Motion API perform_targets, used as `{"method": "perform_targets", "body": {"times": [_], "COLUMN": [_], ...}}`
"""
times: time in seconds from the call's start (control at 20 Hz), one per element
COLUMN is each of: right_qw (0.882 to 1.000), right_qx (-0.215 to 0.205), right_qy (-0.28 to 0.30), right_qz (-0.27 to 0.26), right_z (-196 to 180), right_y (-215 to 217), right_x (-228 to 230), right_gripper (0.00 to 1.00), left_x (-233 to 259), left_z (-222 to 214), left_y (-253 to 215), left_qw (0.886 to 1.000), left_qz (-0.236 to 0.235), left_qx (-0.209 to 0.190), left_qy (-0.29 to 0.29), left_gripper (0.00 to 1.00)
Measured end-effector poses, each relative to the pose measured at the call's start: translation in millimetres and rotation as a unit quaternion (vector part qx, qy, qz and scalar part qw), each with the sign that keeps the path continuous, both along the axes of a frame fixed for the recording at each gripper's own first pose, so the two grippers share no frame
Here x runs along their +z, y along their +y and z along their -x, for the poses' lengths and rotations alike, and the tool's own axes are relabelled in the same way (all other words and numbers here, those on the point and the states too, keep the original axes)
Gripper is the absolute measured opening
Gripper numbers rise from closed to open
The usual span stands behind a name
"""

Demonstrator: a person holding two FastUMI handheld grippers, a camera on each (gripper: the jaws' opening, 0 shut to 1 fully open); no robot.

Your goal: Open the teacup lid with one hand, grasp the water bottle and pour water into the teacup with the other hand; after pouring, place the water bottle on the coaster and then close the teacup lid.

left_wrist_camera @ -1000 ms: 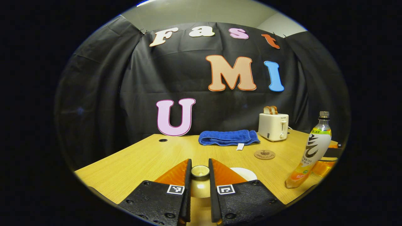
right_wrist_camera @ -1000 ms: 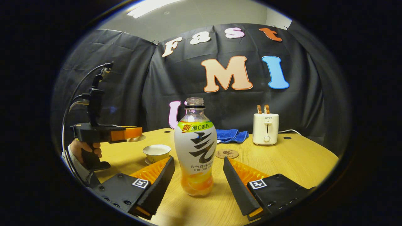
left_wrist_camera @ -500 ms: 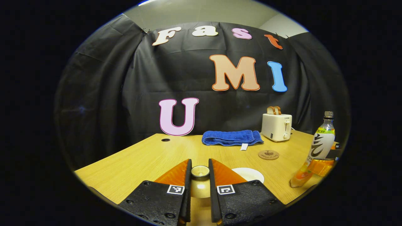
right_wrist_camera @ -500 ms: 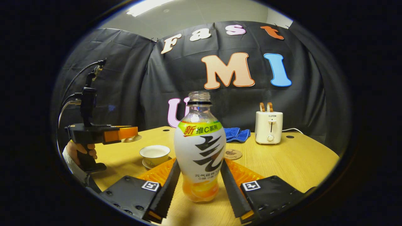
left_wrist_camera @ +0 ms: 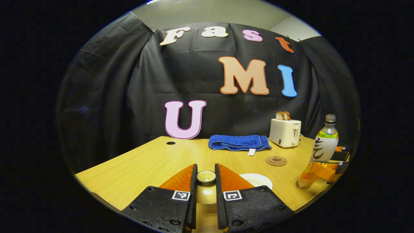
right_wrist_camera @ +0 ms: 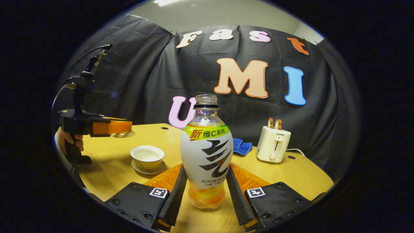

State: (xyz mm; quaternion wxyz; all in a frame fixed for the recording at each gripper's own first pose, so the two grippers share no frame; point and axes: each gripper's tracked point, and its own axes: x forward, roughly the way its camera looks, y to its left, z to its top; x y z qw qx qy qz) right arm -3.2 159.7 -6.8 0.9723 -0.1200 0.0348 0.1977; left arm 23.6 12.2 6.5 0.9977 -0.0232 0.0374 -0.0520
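Note:
My left gripper (left_wrist_camera: 206, 176) is shut on the knob of the teacup lid (left_wrist_camera: 206, 194) and holds it above the table. In the right gripper view that gripper (right_wrist_camera: 121, 127) hangs with the lid (right_wrist_camera: 123, 134) to the left of the open white teacup (right_wrist_camera: 147, 157), which sits on its saucer (right_wrist_camera: 149, 170). My right gripper (right_wrist_camera: 206, 170) is shut on the lower body of the uncapped bottle (right_wrist_camera: 206, 145), which holds orange liquid. In the left gripper view the bottle (left_wrist_camera: 323, 145) leans at the far right, its base close to the table. The round coaster (left_wrist_camera: 276, 160) lies beyond the cup.
A white toaster (right_wrist_camera: 273, 144) with bread stands at the back right, and a folded blue towel (left_wrist_camera: 239, 142) lies along the back of the wooden table (left_wrist_camera: 145, 165). A hand (right_wrist_camera: 66, 139) grips the left gripper's handle at the table's left edge.
The right gripper's fingers closed on the bottle, and the bottle then tipped and shifted slightly. The left gripper kept the lid raised, almost still.

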Motion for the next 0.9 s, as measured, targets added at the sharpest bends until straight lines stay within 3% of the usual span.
{"method": "perform_targets", "body": {"times": [0.2, 0.45, 0.65, 0.9], "right_qw": [0.994, 0.982, 0.964, 0.932], "right_qx": [-0.014, -0.010, 0.002, 0.024], "right_qy": [-0.042, -0.071, -0.100, -0.120], "right_qz": [0.100, 0.176, 0.248, 0.340], "right_z": [-22.9, -40.9, -43.9, -41.1], "right_y": [-9.3, -1.2, 13.6, 27.6], "right_x": [6.5, 2.8, -9.2, -31.4], "right_gripper": [0.72, 0.72, 0.72, 0.73], "left_x": [-0.5, 1.1, -1.1, 3.9], "left_z": [-0.5, -2.6, -4.6, -3.1], "left_y": [-0.4, 16.6, 35.0, 42.3], "left_qw": [1.000, 1.000, 1.000, 0.999], "left_qz": [0.003, -0.003, 0.001, 0.005], "left_qx": [-0.002, 0.011, 0.027, 0.032], "left_qy": [0.001, -0.001, 0.005, 0.001], "left_gripper": [0.22, 0.23, 0.23, 0.23]}}
